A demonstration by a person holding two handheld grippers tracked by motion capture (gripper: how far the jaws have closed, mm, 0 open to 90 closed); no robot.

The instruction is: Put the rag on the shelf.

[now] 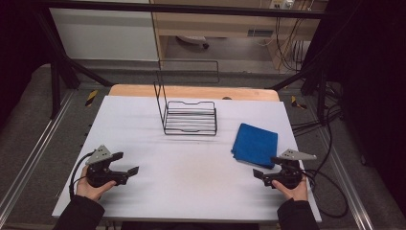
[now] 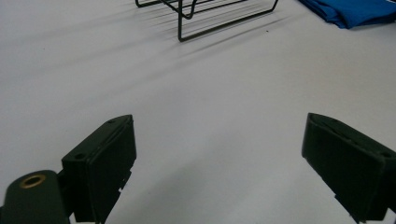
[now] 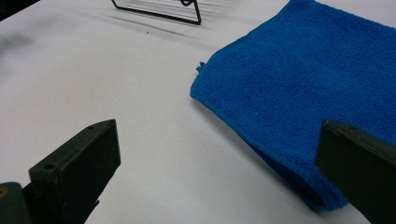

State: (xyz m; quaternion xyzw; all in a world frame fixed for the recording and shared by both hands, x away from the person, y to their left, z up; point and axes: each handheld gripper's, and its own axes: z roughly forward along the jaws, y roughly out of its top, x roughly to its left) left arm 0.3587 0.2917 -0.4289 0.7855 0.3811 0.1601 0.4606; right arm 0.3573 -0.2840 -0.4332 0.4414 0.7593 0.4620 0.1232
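1. The table (image 1: 191, 191) takes up the middle of the high view, a white top with a strip of bare wood along its far edge. Dark floor and metal rails run along both sides.

2. The rack (image 1: 190, 117), made of black wire, stands upright at the upper centre of the table, with a tall wire loop rising from its left end. Its near corner shows at the top of the left gripper view (image 2: 224, 18) and at the top edge of the right gripper view (image 3: 159, 11).

3. The cloth (image 1: 255, 143), blue and folded, lies flat at the centre right of the high view, right of the rack and apart from it. In the right gripper view it covers the upper right (image 3: 303, 88), its near edge running down toward the right jaw. In the left gripper view a corner shows at the upper right (image 2: 350, 11).

4. The left gripper (image 1: 128, 168) sits at the lower left of the high view, held by a hand (image 1: 91, 187), its jaws spread wide with nothing between them, over bare table.

5. The right gripper (image 1: 262, 168) sits at the lower right, held by the other hand (image 1: 293, 189), just beside the near edge of the cloth. Its jaws are also spread and hold nothing.
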